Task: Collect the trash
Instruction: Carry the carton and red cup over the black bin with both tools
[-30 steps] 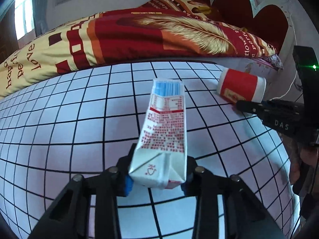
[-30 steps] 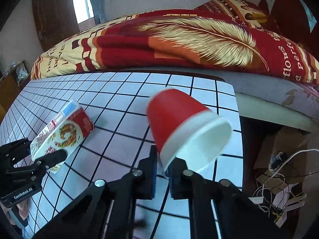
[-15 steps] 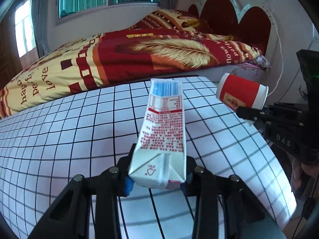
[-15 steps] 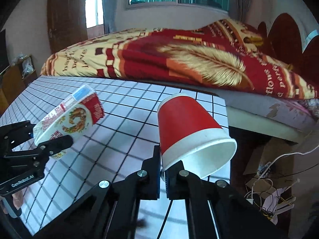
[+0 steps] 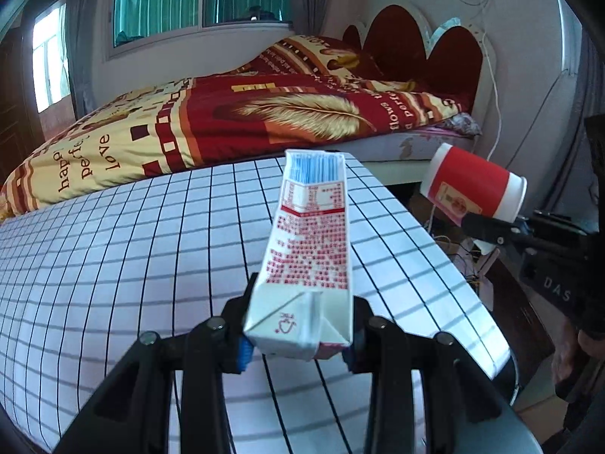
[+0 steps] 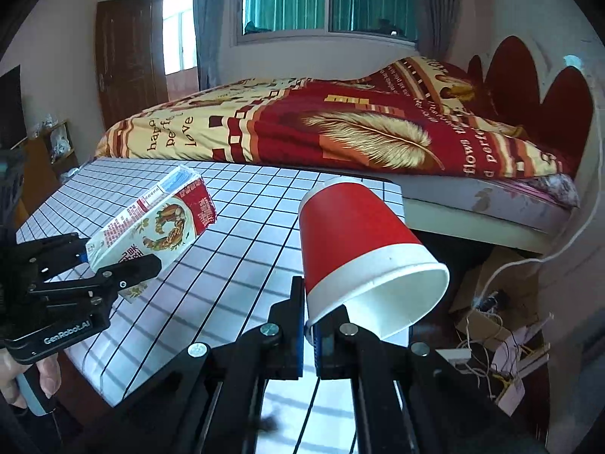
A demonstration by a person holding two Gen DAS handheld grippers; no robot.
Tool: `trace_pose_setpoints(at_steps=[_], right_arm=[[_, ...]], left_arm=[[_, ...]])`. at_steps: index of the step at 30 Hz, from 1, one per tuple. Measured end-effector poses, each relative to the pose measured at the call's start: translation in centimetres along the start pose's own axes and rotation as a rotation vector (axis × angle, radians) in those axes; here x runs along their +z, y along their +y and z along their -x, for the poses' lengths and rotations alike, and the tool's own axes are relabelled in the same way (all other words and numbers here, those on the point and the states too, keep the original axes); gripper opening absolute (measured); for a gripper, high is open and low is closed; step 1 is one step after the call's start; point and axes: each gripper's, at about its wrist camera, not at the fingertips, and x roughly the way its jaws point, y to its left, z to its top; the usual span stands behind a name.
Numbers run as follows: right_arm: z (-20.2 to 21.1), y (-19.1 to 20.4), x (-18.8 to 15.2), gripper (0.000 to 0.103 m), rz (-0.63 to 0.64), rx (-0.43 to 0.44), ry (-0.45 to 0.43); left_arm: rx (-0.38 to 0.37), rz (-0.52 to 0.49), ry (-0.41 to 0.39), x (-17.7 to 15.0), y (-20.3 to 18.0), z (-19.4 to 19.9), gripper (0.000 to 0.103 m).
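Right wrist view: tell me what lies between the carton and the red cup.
Nothing but bare grid-patterned tabletop separates the carton from the red paper cup in that view.

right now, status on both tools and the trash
Left tool shut on milk carton, off the table. Right tool pinching red paper cup by its rim. No bin in view.
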Motion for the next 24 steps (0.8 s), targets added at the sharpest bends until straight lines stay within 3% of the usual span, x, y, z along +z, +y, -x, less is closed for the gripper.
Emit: trace_pose_setpoints(at_steps=[9,24], right_arm=[[7.0,-0.1,-3.7,0.004,-0.043,-0.047,-0.032],[15.1,-3.5,-8.4,0.004,-0.142,-0.142,-0.059]], left_arm=[[-0.051,0.011,0.0,-2.2,-2.2,3.4,0.037],[-0.151,-0.075,-0.014,-4.0,-8.8,6.5,0.037]])
